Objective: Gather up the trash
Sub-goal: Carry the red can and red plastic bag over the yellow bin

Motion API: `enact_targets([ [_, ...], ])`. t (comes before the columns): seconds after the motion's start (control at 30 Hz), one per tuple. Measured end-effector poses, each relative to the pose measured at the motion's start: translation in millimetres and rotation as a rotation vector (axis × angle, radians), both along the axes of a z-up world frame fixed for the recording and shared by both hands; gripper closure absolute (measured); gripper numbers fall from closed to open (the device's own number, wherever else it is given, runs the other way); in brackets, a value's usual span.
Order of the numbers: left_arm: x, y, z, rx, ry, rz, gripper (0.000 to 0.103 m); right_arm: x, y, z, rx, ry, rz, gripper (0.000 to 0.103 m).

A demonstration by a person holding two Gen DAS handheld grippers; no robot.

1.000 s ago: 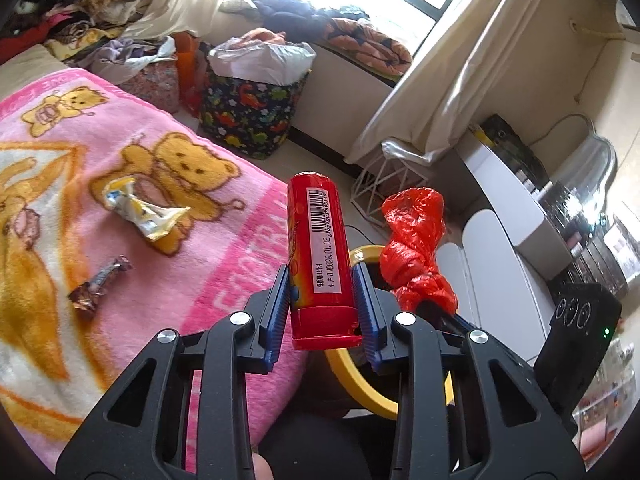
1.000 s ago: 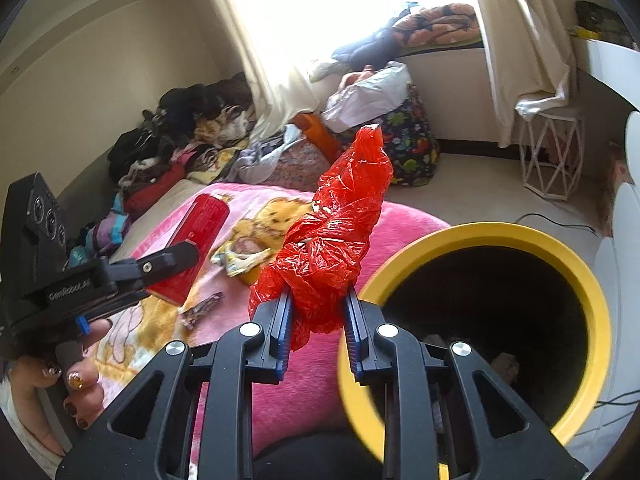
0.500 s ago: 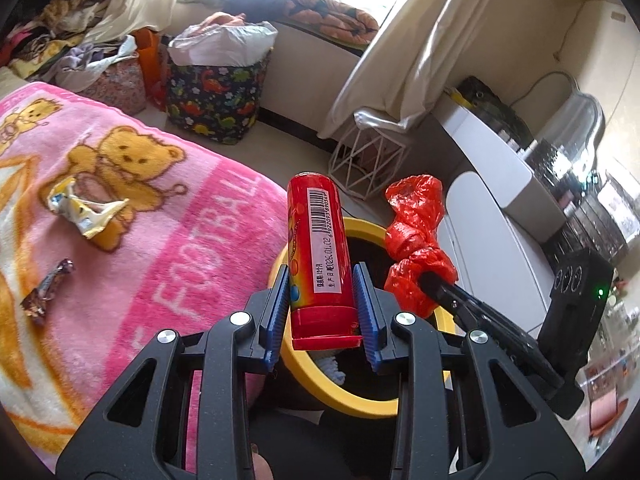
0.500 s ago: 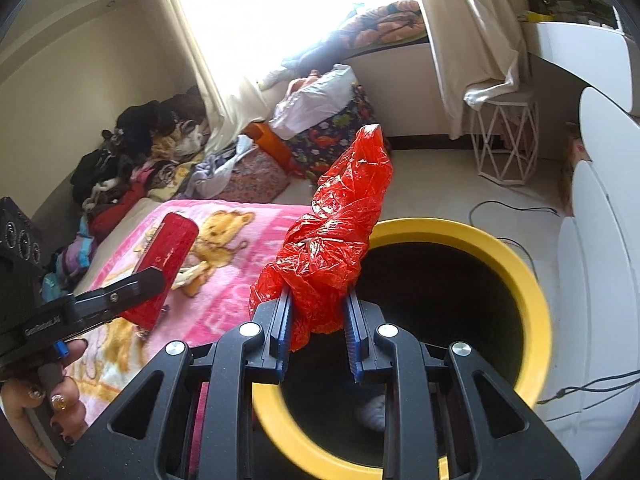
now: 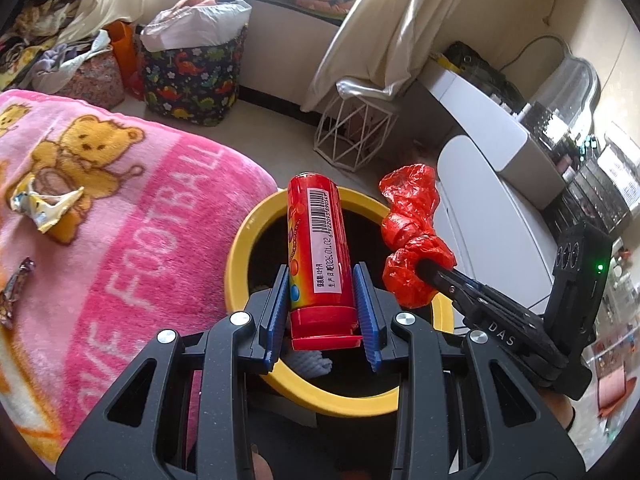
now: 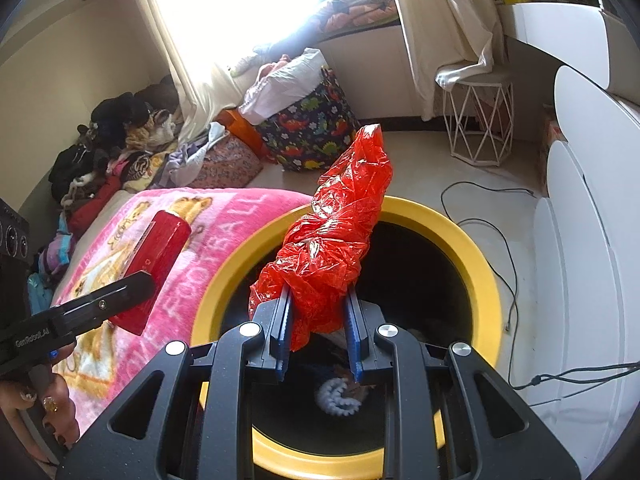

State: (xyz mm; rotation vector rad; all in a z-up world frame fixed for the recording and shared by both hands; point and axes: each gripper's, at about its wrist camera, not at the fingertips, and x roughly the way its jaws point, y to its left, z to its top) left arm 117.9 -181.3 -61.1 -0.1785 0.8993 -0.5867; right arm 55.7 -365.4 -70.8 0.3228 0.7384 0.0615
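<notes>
My left gripper [image 5: 322,312] is shut on a red candy tube [image 5: 318,252] with a barcode label, held upright above the yellow-rimmed trash bin [image 5: 240,248]. The right gripper [image 6: 318,324] is shut on a crumpled red plastic bag [image 6: 340,236], which hangs over the same bin [image 6: 476,248]. Each view shows the other tool: the red bag [image 5: 412,236] to the right of the tube, the tube [image 6: 156,264] at the left over the blanket. White and dark scraps [image 6: 336,396] lie at the bin's bottom. A yellow-white wrapper [image 5: 44,208] and a dark candy wrapper [image 5: 14,292] rest on the pink blanket.
The pink bear blanket [image 5: 120,220] covers the bed left of the bin. A dinosaur-print basket [image 5: 192,76] and a white wire stool [image 5: 356,132] stand on the floor beyond. White furniture [image 6: 592,240] lines the right side, a cable [image 6: 508,240] trails beside it. A hand [image 6: 44,404] holds the left tool.
Both grippers have moved from over the blanket toward the bin and dropped a little. The tube and the red bag now hang over its opening. Both grips are unchanged.
</notes>
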Motion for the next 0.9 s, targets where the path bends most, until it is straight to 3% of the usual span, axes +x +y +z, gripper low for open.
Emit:
enact_targets([
  [0.9,13.3,-37.4,-25.0,0.042,0.06,-0.046,0.078,-5.8,-13.9,-12.0,-0.002,0.056,0.012,0.08],
])
